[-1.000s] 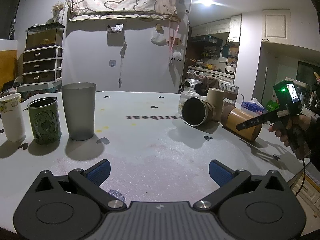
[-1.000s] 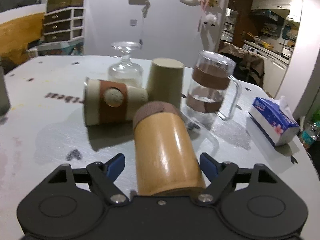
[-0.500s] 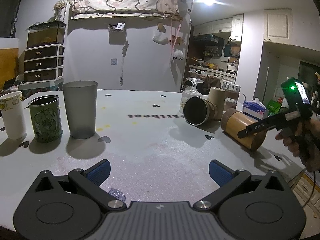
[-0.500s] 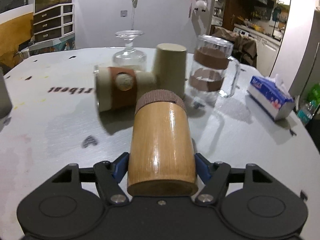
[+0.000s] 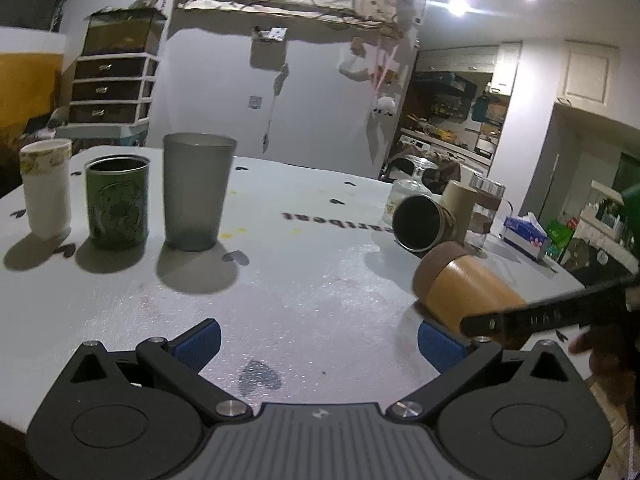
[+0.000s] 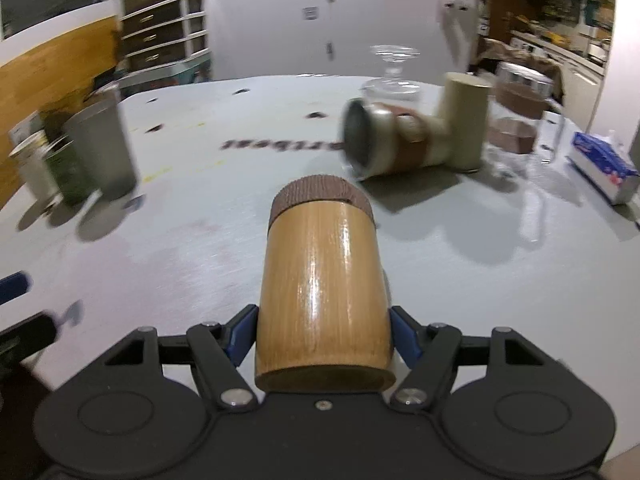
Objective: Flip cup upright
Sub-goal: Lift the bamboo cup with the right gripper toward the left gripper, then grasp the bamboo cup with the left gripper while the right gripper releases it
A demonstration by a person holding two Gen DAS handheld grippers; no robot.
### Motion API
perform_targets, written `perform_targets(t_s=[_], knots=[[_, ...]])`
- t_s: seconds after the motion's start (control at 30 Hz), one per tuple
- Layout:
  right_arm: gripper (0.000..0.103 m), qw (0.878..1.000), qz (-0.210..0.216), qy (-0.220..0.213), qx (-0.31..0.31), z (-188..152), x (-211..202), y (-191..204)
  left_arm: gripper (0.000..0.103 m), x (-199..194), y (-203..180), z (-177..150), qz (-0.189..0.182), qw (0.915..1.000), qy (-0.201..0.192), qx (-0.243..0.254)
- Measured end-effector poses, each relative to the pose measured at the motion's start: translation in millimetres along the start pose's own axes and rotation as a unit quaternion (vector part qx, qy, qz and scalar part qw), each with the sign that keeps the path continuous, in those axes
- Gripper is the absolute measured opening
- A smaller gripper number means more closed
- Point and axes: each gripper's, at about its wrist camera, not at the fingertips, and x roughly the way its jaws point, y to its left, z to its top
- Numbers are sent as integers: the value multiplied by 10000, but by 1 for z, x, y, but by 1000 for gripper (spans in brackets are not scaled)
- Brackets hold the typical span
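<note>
Cup in hand: my right tool (image 6: 323, 340) pinches the bamboo cup (image 6: 322, 280) near its flat base, 1 blue pad (image 6: 245, 334) on each side, so the ribbed brown end points away from me.
Where it is: the left wrist view shows the bamboo cup (image 5: 466, 294) tilted close above the desk (image 5: 304, 280) near its right edge; whether it touches the surface I cannot tell.
Why held so: a grip low on the body leaves the far end free to swing, which I judge is what turning it upright needs.
Right tool: closed down to the cup's width, pads pressed on the glossy wall, nothing else touched.
Left tool: my left tool (image 5: 318, 344) is spread wide and holds nothing, low over the near edge of the desk, apart from the cup.
Standing cups: white cup (image 5: 47, 188), green tin (image 5: 117, 202) and grey tumbler (image 5: 197, 190) stand upright in 1 row toward the left edge, clear of the swing.
Others: a banded cup (image 6: 396, 142) lies on its side toward the far right, against an inverted beige cup (image 6: 464, 122).
Risk: the glossy wall may slip in the pads.
Blur: the right wrist view is smeared.
</note>
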Motion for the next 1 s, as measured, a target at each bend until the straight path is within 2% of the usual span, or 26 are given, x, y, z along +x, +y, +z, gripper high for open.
perform_targets(t_s=[0.27,0.43,0.6,0.8,1.0], knots=[[71,9991,405,108,-98,-8,-10,48,103,-10,20,8,150,9989,-85,-438],[71,9974,662,180,-203,-13,-13,72,103,-10,30,9,-157,9970,-50,-753],[70,9949,962,209,-199,-13,-20,74,102,-8,35,13,-358,9950,11,-935],[62,9899,1418,22,-22,-17,-39,63,98,11,47,16,-1061,9775,516,-1750],[62,9878,1546,-123,105,-24,-41,56,96,46,50,12,-1582,9446,1285,-2574]])
